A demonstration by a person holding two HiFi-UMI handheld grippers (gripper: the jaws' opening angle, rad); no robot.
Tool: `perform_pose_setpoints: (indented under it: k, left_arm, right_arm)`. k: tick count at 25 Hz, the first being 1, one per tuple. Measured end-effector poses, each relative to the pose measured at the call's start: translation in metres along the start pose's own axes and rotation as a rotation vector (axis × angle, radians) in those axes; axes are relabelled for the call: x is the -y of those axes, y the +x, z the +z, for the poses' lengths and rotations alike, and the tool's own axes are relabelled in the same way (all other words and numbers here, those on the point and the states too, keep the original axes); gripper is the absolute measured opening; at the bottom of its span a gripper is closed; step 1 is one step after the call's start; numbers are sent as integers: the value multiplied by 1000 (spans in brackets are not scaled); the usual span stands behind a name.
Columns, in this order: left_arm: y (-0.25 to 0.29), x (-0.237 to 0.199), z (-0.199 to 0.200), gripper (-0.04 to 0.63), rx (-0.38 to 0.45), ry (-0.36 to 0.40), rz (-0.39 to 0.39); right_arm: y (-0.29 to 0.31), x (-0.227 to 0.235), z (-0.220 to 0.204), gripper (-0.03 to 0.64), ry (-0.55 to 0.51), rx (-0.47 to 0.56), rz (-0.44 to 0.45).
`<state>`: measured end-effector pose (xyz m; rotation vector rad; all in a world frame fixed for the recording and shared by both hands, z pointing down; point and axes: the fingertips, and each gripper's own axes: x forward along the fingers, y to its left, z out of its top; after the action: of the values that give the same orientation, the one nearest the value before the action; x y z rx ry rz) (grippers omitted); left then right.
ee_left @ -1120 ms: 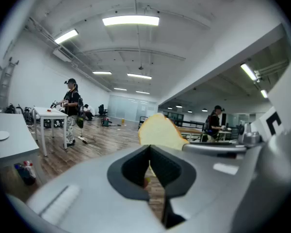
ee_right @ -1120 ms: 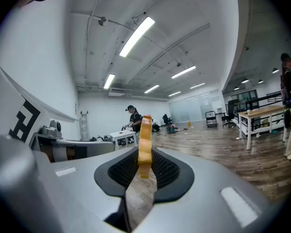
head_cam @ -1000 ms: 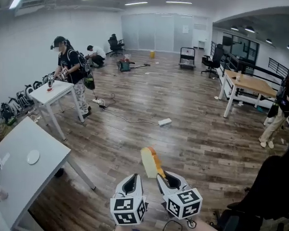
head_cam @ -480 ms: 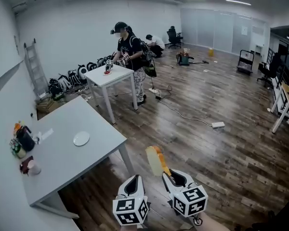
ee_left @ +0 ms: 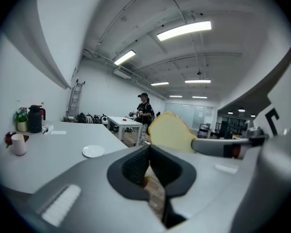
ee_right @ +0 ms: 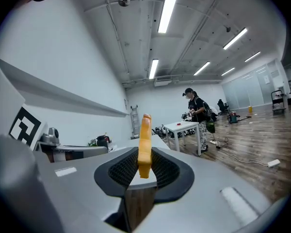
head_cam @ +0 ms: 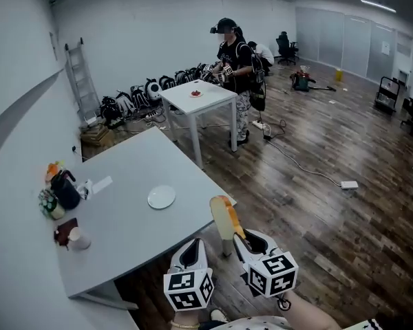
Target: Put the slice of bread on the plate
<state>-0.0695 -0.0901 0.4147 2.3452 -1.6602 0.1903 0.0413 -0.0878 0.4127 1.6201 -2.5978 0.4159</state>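
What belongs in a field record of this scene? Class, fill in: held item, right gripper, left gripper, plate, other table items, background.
Held item: slice of bread, upright, not yet on the plate
Right gripper: jaws closed on the slice of bread
Left gripper: jaws together, nothing between them
Plate: white, empty, on the grey table
Other table items: dark jug and cup, near the wall
Background: person at a small white table
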Motion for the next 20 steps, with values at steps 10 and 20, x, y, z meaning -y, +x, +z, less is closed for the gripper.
perform_pose_setpoints:
  k: [10,20]
  left_arm:
    - [56,-135,16,8,-32,-31,64]
    - [117,-215,11,8,-43,-50,150]
  right_arm:
    - [145,-55,-1,81,18,-54,74]
    - [250,-59,-17,81,8,-144,133]
